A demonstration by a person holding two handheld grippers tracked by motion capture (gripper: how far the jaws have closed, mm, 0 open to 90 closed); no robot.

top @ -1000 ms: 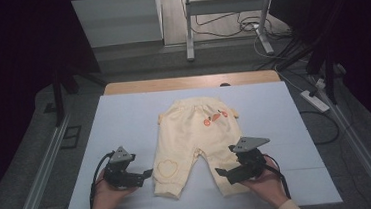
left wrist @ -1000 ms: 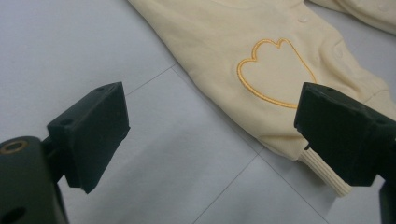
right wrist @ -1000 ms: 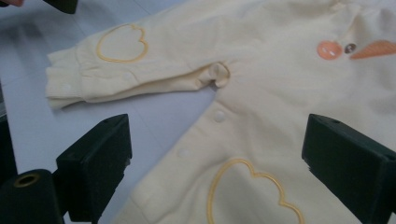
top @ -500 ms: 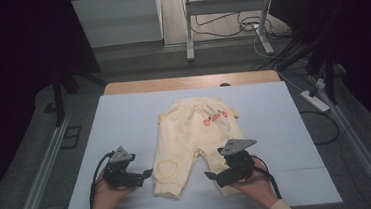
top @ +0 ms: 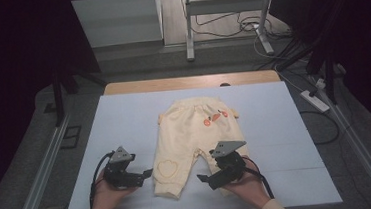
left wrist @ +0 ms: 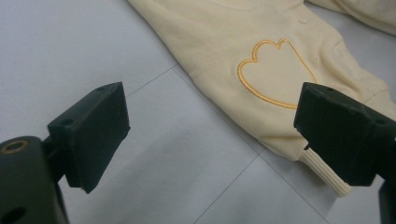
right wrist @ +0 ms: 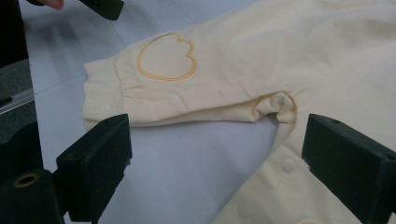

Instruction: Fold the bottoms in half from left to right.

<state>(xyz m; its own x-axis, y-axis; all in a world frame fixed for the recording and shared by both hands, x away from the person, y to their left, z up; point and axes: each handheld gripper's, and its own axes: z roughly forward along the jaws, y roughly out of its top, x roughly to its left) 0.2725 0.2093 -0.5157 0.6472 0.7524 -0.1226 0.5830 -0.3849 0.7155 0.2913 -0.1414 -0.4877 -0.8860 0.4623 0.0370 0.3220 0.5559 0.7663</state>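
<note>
The pale yellow baby trousers (top: 192, 144) lie flat near the middle of the table (top: 124, 119), waistband toward the far edge and both legs pointing at me. The leg on my left carries a stitched heart outline (top: 166, 169), and its ribbed cuff (left wrist: 327, 175) sits just off the tip of my left tongs (top: 148, 174). A small orange motif (top: 213, 118) sits up by the waist.

My left tongs are spread wide with nothing between them, hovering low beside that cuff. My right tongs (top: 205, 179) are equally wide and empty, poised over the inner edge of the other leg, close to the crotch, where a row of snap buttons (right wrist: 288, 164) runs along the seam.

I judge the step in hand to be taking hold of the two legs, probably to fold the garment. To do it well I would set each pair of tongs astride a cuff or hem edge, one pad slipped under the cloth and one on top, so both layers are caught rather than only the upper one. The rib is thicker and should hold better than the thin body fabric. I would close both sides together and lift evenly, or the trousers will skew on the smooth surface.

No containers stand on the table; there is nothing to fill or empty.
</note>
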